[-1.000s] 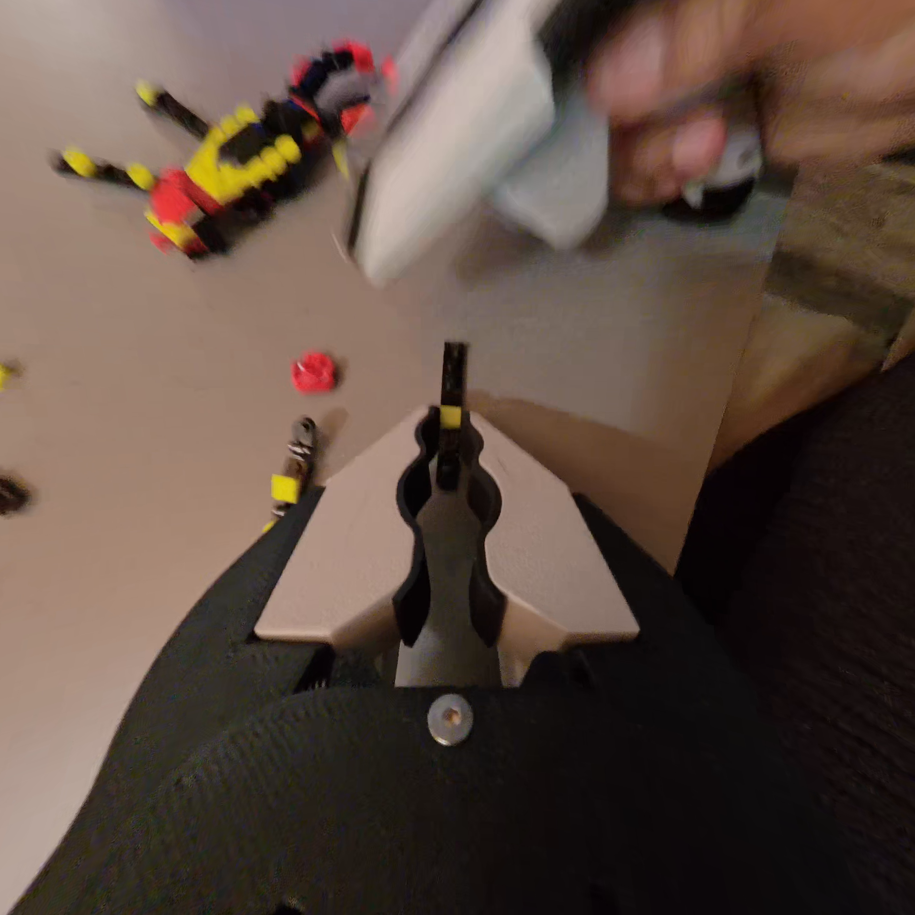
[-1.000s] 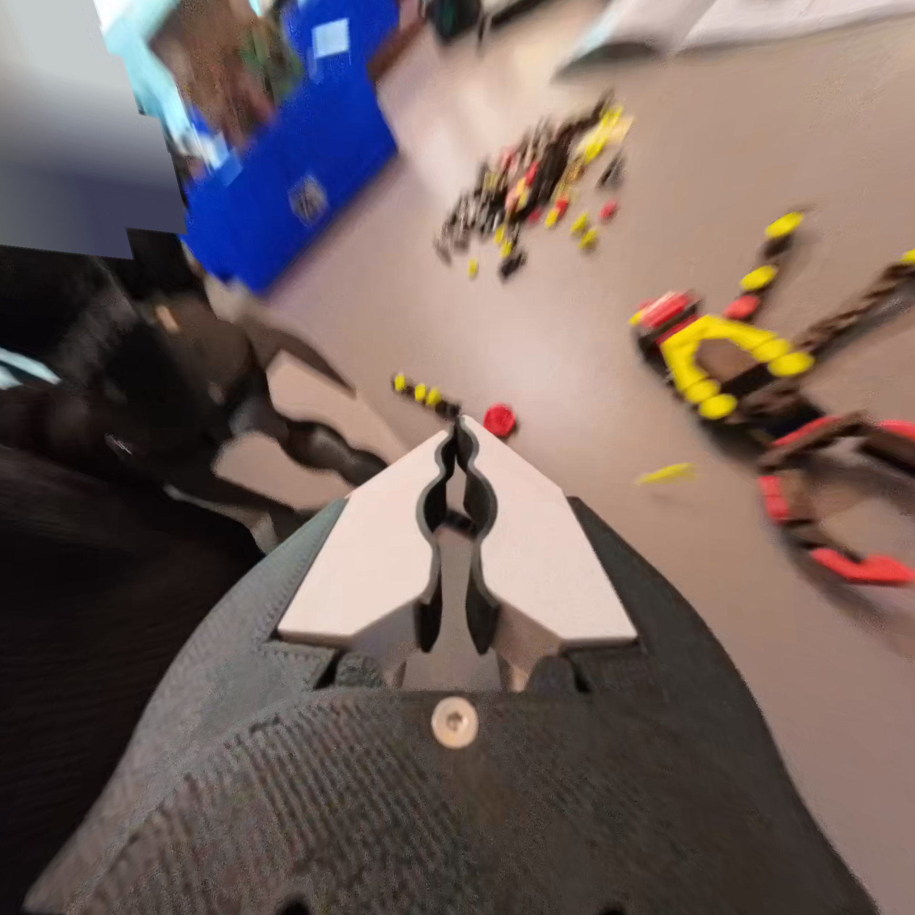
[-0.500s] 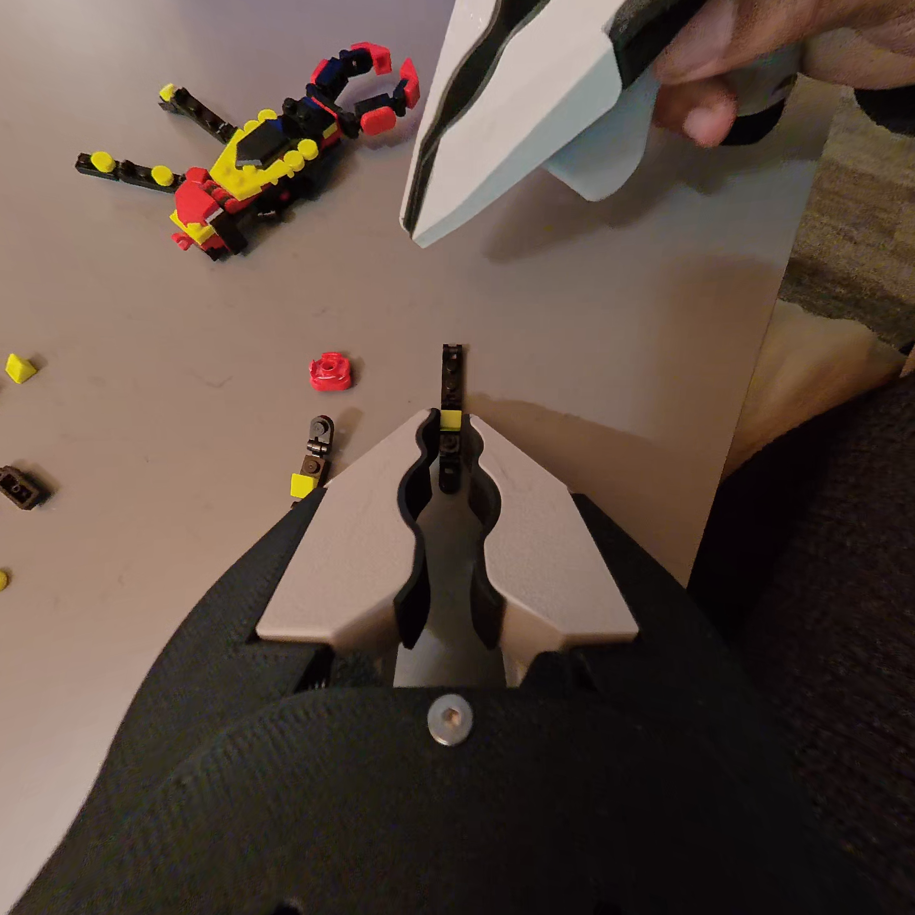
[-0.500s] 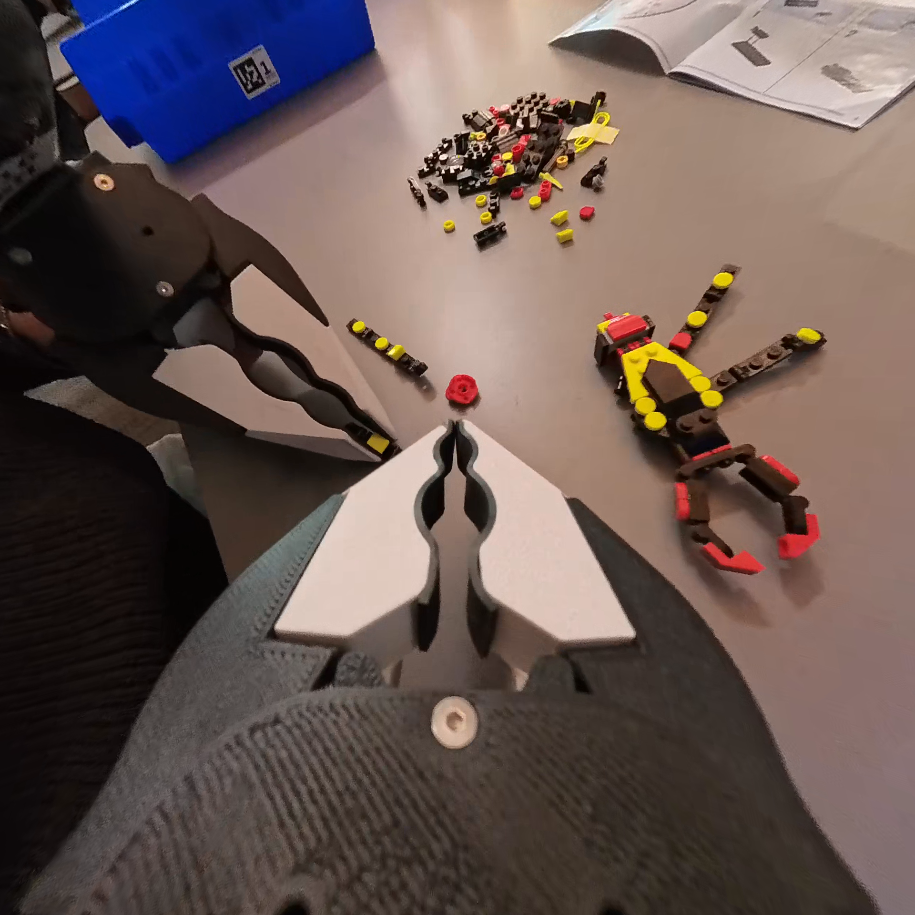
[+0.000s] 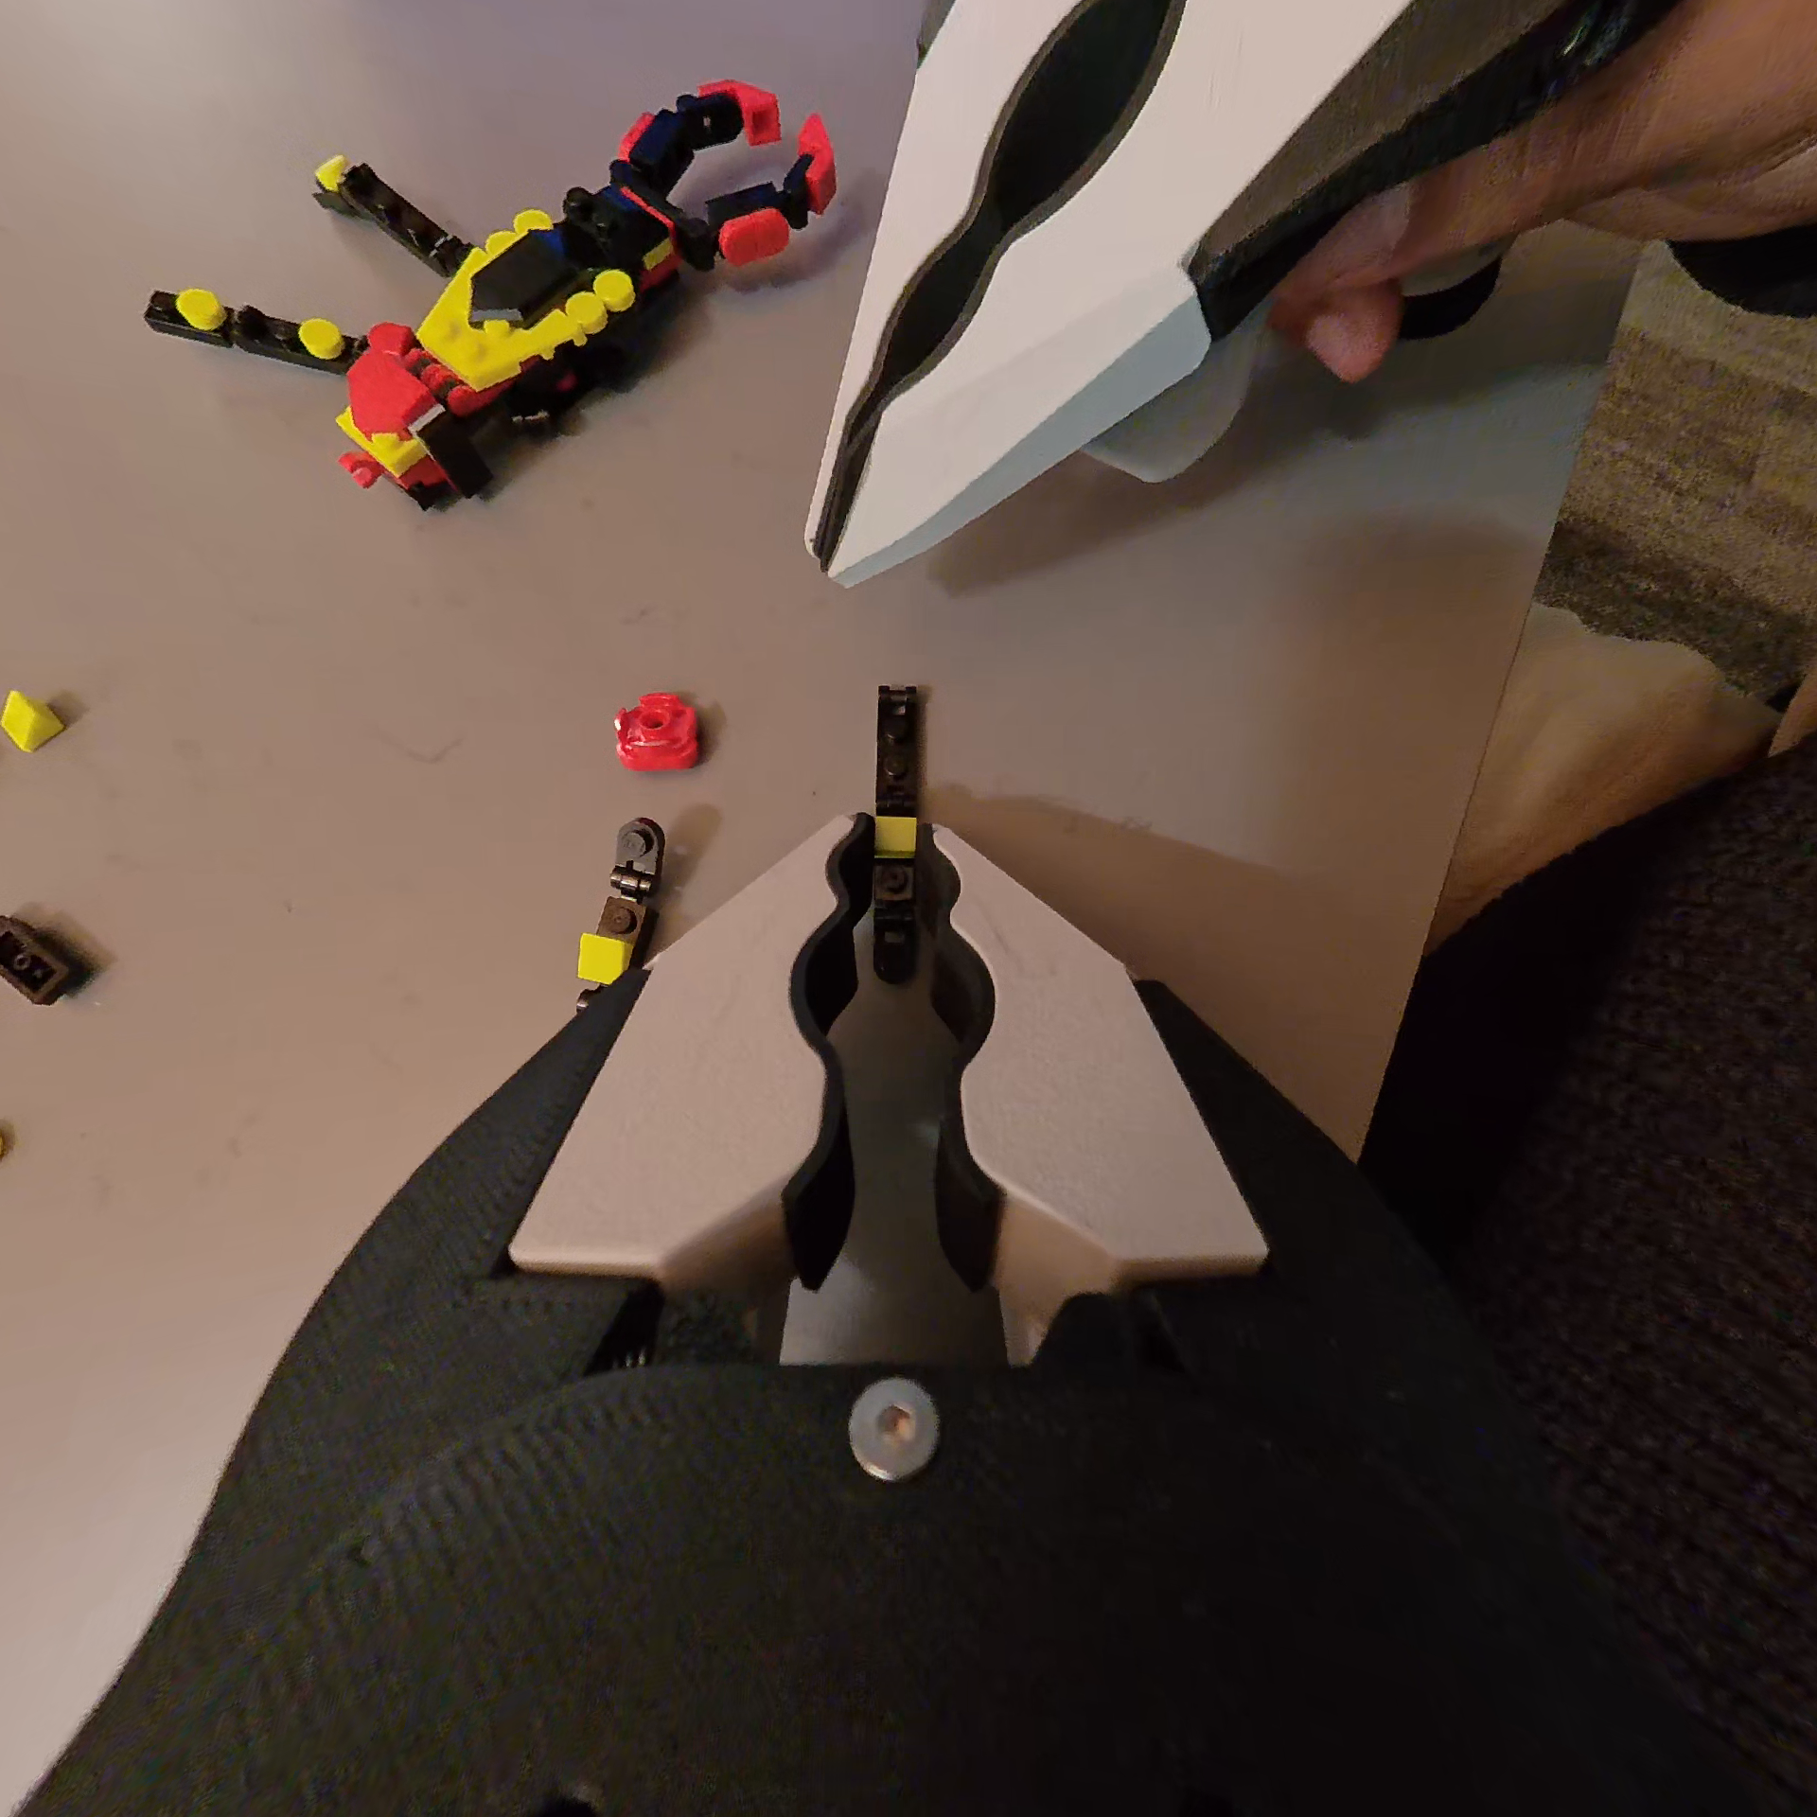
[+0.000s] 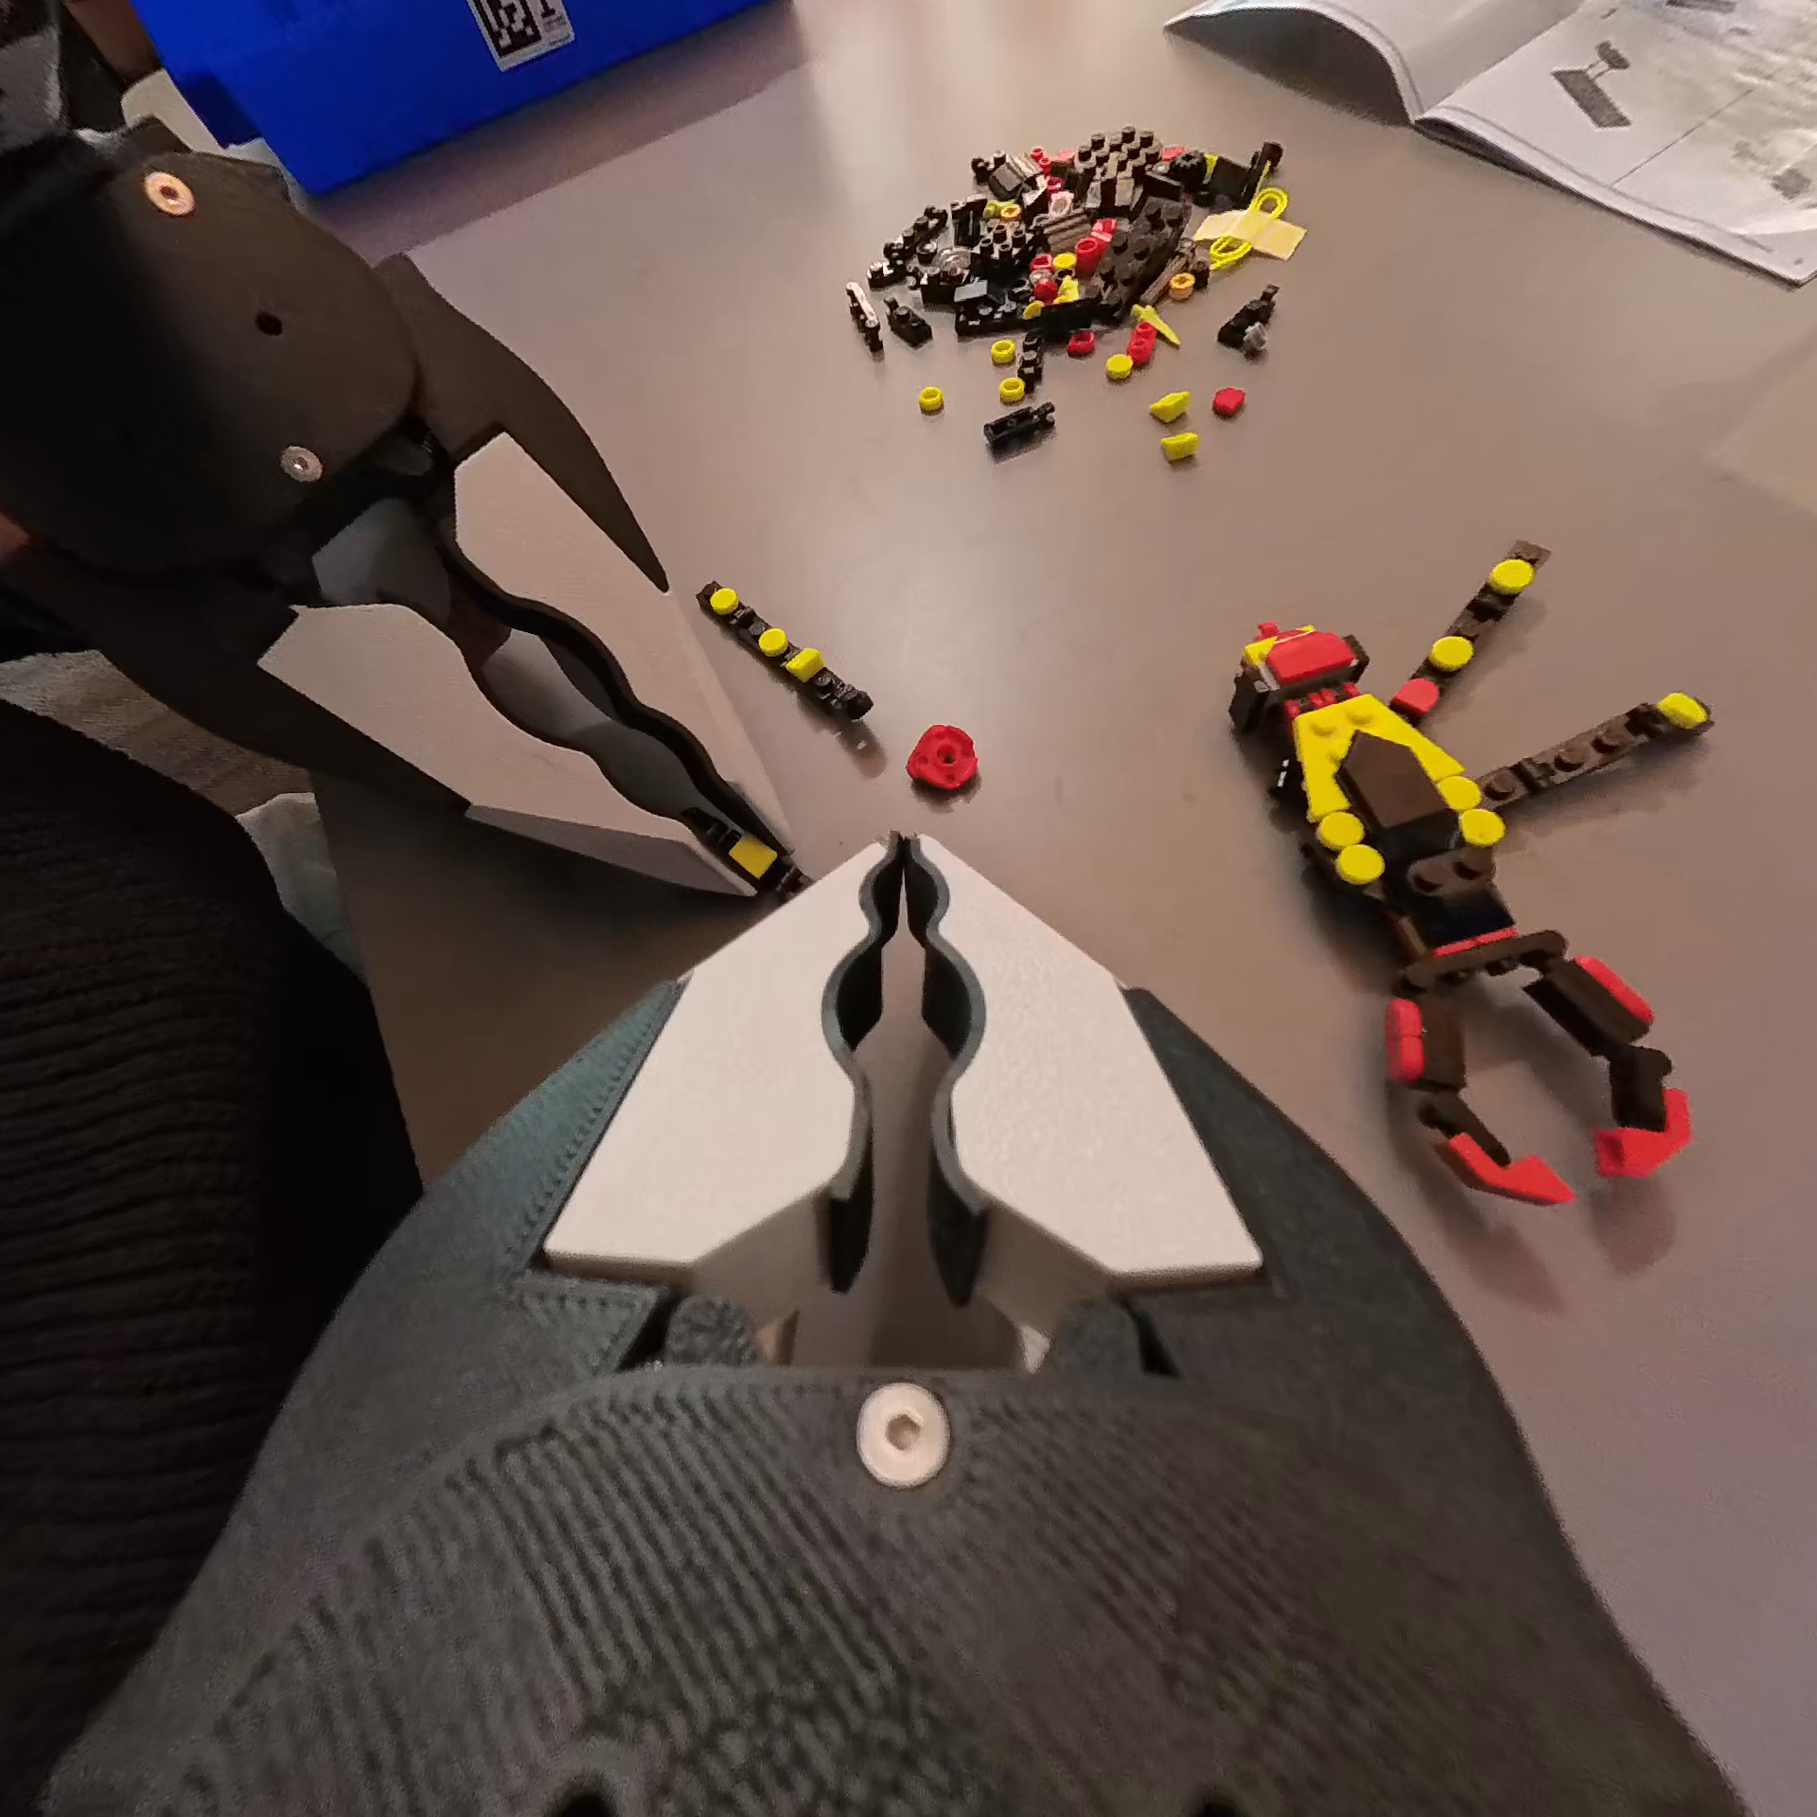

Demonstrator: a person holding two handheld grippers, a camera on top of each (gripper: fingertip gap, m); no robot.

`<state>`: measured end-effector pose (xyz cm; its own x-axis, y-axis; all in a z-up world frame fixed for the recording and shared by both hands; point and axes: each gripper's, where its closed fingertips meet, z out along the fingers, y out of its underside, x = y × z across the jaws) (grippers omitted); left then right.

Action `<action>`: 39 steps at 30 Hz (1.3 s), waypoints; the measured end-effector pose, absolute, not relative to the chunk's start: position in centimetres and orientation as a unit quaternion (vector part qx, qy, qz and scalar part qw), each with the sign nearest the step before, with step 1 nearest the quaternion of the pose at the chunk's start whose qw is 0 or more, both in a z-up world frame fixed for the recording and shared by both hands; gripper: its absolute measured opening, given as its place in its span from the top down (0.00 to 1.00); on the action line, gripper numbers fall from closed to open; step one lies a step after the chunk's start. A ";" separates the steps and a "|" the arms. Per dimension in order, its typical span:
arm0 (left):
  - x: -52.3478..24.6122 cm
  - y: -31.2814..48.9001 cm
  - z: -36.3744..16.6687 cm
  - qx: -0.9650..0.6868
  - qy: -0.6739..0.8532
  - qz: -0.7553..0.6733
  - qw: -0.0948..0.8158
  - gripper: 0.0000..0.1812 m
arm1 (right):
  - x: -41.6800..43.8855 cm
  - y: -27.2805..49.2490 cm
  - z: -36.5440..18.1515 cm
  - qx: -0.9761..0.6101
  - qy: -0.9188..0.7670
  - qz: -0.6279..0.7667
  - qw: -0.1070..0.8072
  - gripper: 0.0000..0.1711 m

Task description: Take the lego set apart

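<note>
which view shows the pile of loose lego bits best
The right wrist view: the pile of loose pieces lies whole and unobstructed on the table, beyond the scorpion model. The left wrist view misses the pile, catching only a few stray bricks near its left edge.

Dim warm light, wide-angle distortion, sharp

Bare table [image 6: 1032, 551] between loose-brick pile [image 6: 1072, 265] and scorpion model [image 6: 1396, 796], red piece [image 6: 942, 757] ahead
</note>
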<state>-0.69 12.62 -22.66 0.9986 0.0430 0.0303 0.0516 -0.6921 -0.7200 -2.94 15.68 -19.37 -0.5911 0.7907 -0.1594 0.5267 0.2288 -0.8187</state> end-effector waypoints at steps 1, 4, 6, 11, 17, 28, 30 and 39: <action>-0.7 12.6 -22.7 -0.920 -0.026 -0.006 0.392 0.96 | -3.0 15.7 -19.4 -0.427 -0.771 0.448 0.149 1.00; -0.7 12.6 -22.7 -0.920 -0.026 -0.007 0.391 0.96 | -3.0 15.7 -19.4 -0.424 -0.774 0.445 0.154 1.00; -0.7 12.6 -22.7 -0.920 -0.027 -0.008 0.391 0.96 | -3.0 15.7 -19.4 -0.423 -0.774 0.444 0.155 1.00; -0.7 12.6 -22.7 -0.921 -0.027 -0.009 0.389 0.96 | -3.0 15.7 -19.4 -0.421 -0.775 0.443 0.159 1.00; -0.7 12.6 -22.7 -0.921 -0.028 -0.012 0.389 0.96 | -3.0 15.7 -19.4 -0.419 -0.777 0.442 0.161 1.00; -0.6 12.6 -22.4 -0.917 -0.027 -0.020 0.398 0.94 | -2.0 14.3 -19.9 -0.376 -0.804 0.440 0.134 0.96; -0.5 12.6 -22.2 -0.914 -0.028 -0.030 0.404 0.91 | -1.4 13.6 -20.6 -0.361 -0.818 0.432 0.118 0.96; -0.7 11.2 -22.7 -0.926 -0.004 -0.021 0.378 0.89 | -1.2 12.4 -21.0 -0.330 -0.835 0.423 0.126 0.93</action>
<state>-0.70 11.15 -22.74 0.9991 -0.0090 0.0426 0.0234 -0.7142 -0.6995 -1.21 12.38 -20.98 -0.7504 0.6575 -0.0683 0.4439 0.4247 -0.7890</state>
